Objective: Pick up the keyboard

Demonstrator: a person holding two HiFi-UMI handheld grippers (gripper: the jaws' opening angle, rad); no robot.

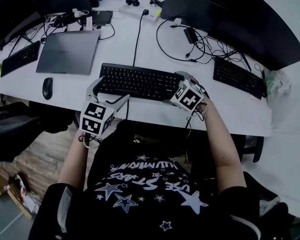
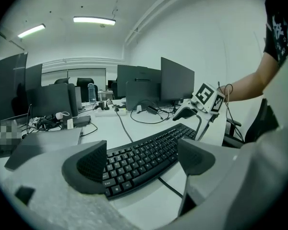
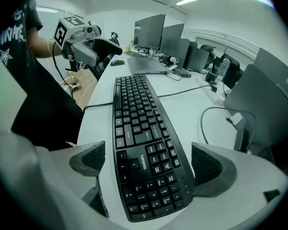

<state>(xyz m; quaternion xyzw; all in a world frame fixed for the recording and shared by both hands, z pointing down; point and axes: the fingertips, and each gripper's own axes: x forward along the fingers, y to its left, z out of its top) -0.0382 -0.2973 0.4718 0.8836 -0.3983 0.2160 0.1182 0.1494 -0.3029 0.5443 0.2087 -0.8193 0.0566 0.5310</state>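
Open-plan office: white walls, strip lights (image 2: 93, 20) on the ceiling, wood floor (image 1: 35, 159) under the seat. Long white worktop (image 1: 230, 111) w/ curved front edge, busy at the back. There stand a row of dark monitors (image 1: 190, 6) and a white power strip (image 1: 140, 11) w/ black plugs, and loose black cables (image 1: 162, 46) trail fwd. Closed grey laptop (image 1: 68, 51) sits back-left, w/ a black mouse (image 1: 48, 88) nearer the front edge below it. Far-left keyboard (image 1: 20, 58) and far-right keyboard (image 1: 238, 76), both black, lie well apart from the centre.

Task's thing: black Lenovo keyboard (image 1: 140, 81), flat on the worktop, centre, roughly parallel to the front edge, right in front of the person. Its cable runs back toward the power strip.

Left tool (image 2: 141, 157): jaws wide apart, keyboard's left end just ahead & btwn them, pads not pressing on it. Right tool (image 3: 146, 158): jaws wide too, straddling the numpad end. Its pad on the person's side is clear of the edge. The far-side pad is right beside the edge; contact can't be told.

Containers: a bottle (image 2: 91, 92) stands upright among the monitors at the back. Contents can't be made out.
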